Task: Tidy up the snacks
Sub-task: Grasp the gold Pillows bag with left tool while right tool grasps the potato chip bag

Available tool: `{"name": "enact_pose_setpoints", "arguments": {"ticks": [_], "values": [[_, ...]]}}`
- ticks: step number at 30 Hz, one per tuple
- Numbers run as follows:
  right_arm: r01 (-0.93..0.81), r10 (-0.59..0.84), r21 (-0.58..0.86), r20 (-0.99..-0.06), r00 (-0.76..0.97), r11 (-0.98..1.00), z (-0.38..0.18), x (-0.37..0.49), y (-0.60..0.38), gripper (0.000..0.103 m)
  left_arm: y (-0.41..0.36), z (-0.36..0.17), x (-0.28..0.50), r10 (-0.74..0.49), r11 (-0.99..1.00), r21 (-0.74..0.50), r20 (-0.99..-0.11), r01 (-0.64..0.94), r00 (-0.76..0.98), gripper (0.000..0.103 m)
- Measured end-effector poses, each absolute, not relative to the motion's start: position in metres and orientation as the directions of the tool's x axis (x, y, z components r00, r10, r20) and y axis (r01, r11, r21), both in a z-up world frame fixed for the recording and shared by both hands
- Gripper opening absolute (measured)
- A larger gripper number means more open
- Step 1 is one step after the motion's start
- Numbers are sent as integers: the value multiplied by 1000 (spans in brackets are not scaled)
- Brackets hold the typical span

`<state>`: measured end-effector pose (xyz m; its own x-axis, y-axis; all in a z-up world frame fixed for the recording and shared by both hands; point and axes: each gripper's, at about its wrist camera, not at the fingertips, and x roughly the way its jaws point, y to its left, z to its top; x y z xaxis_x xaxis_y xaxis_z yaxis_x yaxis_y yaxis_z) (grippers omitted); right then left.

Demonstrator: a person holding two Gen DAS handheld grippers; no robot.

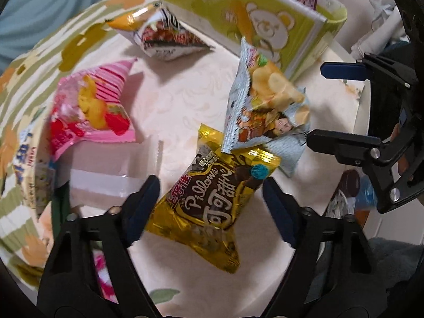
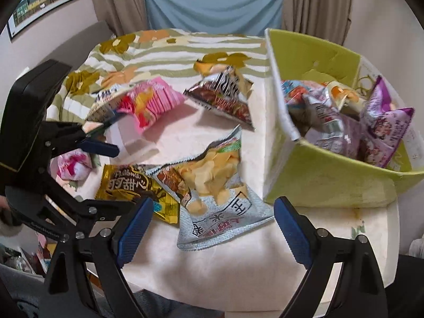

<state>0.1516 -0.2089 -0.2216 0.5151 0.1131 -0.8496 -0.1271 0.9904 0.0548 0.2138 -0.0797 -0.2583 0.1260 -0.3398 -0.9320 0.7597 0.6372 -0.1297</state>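
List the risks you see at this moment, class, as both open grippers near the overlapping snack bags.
1. The silver chip bag overlaps the gold Pillows bag, so lifting either may drag the other.
2. The left gripper and right gripper are close together and could collide.
3. The green box looks fairly full; added bags might spill.

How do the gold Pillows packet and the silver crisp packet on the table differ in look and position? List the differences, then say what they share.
The gold Pillows packet is gold with a dark brown panel; the silver crisp packet is silver and pictures yellow crisps. The silver crisp packet looks larger, and its corner overlaps the gold Pillows packet. The gold Pillows packet lies farther from the green box. Both are sealed and outside the box.
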Motion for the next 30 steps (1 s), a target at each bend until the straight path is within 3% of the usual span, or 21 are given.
{"name": "enact_pose_setpoints", "arguments": {"ticks": [7,12,15,26,30], "values": [[-163,135,61,-858,496,985,-243,165,-201,90,-86,-275,215,-319,625,-130,-942,770,100,69],[-173,130,50,-862,490,984,-250,171,-201,90,-81,-287,217,-309,648,-169,-949,743,54,53],[-170,138,62,-865,483,983,-252,175,-205,90,-77,-287,219,-324,679,-191,-944,709,57,48],[-158,170,108,-870,463,981,-261,185,-205,90,-56,-279,205,-302,741,-171,-949,649,95,47],[-168,171,106,-879,445,980,-268,189,-203,79,-48,-276,201,-305,768,-176,-946,616,111,47]]}}
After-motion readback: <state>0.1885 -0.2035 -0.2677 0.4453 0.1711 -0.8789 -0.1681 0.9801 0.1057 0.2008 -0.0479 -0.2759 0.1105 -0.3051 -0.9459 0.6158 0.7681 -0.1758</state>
